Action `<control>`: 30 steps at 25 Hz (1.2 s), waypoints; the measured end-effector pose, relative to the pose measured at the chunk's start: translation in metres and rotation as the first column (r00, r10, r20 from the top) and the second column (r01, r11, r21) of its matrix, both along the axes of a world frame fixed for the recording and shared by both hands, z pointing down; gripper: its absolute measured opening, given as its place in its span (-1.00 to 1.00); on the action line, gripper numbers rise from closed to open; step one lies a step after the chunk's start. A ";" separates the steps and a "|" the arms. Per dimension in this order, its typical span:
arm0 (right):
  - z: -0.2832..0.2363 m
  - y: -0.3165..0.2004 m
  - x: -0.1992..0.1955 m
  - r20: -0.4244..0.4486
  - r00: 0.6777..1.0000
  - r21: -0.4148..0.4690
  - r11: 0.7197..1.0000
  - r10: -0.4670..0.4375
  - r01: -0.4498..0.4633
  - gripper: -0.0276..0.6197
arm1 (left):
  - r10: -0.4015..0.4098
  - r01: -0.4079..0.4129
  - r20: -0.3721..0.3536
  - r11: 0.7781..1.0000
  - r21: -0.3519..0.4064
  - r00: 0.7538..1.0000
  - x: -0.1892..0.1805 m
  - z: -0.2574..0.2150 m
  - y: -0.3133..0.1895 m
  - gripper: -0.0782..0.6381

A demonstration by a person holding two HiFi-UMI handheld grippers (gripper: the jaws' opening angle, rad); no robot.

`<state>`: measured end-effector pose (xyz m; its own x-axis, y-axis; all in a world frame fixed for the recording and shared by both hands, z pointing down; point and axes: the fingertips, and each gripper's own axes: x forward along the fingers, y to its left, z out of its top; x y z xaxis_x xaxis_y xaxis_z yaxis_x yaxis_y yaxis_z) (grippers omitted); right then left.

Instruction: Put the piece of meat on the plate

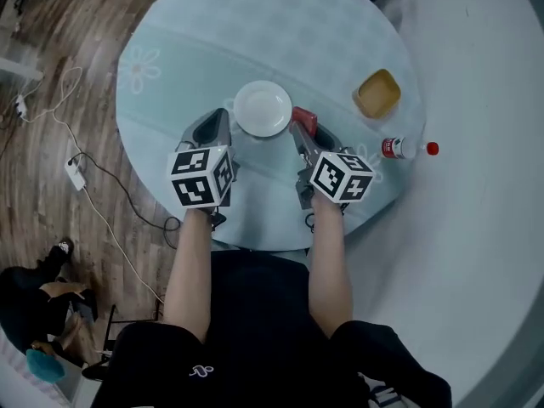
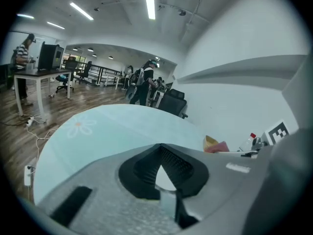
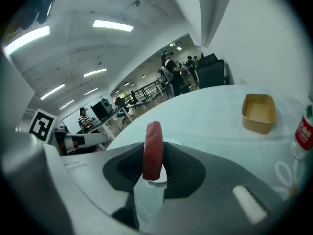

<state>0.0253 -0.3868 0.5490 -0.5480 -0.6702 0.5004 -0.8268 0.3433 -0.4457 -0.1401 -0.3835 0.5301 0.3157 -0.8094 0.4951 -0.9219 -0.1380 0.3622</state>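
Head view, overall: a round pale tabletop (image 1: 170,66) carries everything, with the two tools side by side toward its near edge.
Left hand-held gripper (image 1: 218,121): clenched on nothing. In the left gripper view (image 2: 161,153) its pads meet at the tips. It sits just beside the plate's left rim.
Risk on the left: so close to the rim, a small sideways drift could nudge the plate away from the drop.
Plate (image 1: 263,109): white and bare, near the middle of the tabletop, between the two tools.
Right hand-held gripper (image 1: 299,133): grasping the piece of meat, just off the plate's right rim and angled toward it.
Piece of meat (image 1: 304,119): a red slab not yet over the plate. In the right gripper view (image 3: 152,151) it stands on edge, pinched low down, with its upper end free above the pads.
Risk of slipping: with only the lower part pinched, the slab could likely pivot or slide out before it is over the plate.
Risk at release: let go from this spot, it would probably land on the rim or the tabletop. Let go on edge, it may topple outward. Soft meat could also cling to one pad.
Risk of contact: a low approach could knock the right rim and shove the plate.
Yellow dish (image 1: 377,93): empty, toward the right edge, well clear of the plate.
Bottle (image 1: 405,148): red-capped, upright by the right edge. A wide swing of the right forearm could tip it off.
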 end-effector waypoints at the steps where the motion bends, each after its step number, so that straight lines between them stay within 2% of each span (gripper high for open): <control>1: 0.016 -0.002 -0.007 -0.002 1.000 -0.032 0.999 -0.029 0.029 -0.60 | -0.005 0.005 0.003 1.000 -0.019 1.000 0.000 0.010 0.000 -0.80; 5: 0.059 -0.011 -0.041 -0.022 0.986 -0.122 0.979 -0.167 0.163 -0.60 | -0.029 0.030 0.013 0.998 -0.055 0.999 -0.008 0.021 -0.003 -0.80; 9: 0.085 -0.026 -0.074 -0.059 0.951 -0.187 0.939 -0.303 0.288 -0.60 | -0.080 0.081 0.014 0.994 -0.067 0.997 -0.026 0.024 -0.008 -0.80; 14: 0.102 -0.036 -0.094 -0.042 0.928 -0.253 0.902 -0.371 0.350 -0.60 | -0.121 0.122 0.012 0.988 -0.091 0.993 -0.040 0.033 -0.004 -0.80; 17: 0.112 -0.038 -0.096 -0.043 0.924 -0.299 0.887 -0.380 0.351 -0.60 | -0.134 0.134 0.009 0.987 -0.093 0.991 -0.043 0.035 -0.003 -0.80; 20: 0.114 -0.040 -0.096 -0.032 0.925 -0.304 0.885 -0.379 0.352 -0.59 | -0.138 0.138 0.008 0.986 -0.089 0.990 -0.045 0.035 -0.002 -0.80; 22: 0.114 -0.043 -0.093 -0.055 0.930 -0.298 0.895 -0.363 0.332 -0.57 | -0.132 0.132 0.006 0.987 -0.089 0.991 -0.044 0.035 -0.002 -0.80; 25: 0.114 -0.050 -0.083 -0.115 0.942 -0.293 0.917 -0.316 0.271 -0.40 | -0.114 0.114 0.004 0.990 -0.085 0.994 -0.041 0.033 -0.002 -0.80; 28: 0.119 -0.049 -0.075 -0.158 0.942 -0.300 0.923 -0.297 0.241 -0.16 | -0.094 0.094 0.003 0.992 -0.078 0.996 -0.037 0.030 -0.001 -0.80; 30: 0.119 -0.048 -0.072 -0.171 0.943 -0.291 0.929 -0.285 0.228 -0.16 | -0.078 0.078 0.002 0.994 -0.076 0.997 -0.033 0.030 -0.001 -0.80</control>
<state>-0.0462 -0.4348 0.6676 -0.5489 -0.3485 0.7598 -0.8092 0.4495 -0.3784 -0.1735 -0.3844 0.5599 0.2533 -0.7916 0.5560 -0.9284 -0.0373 0.3698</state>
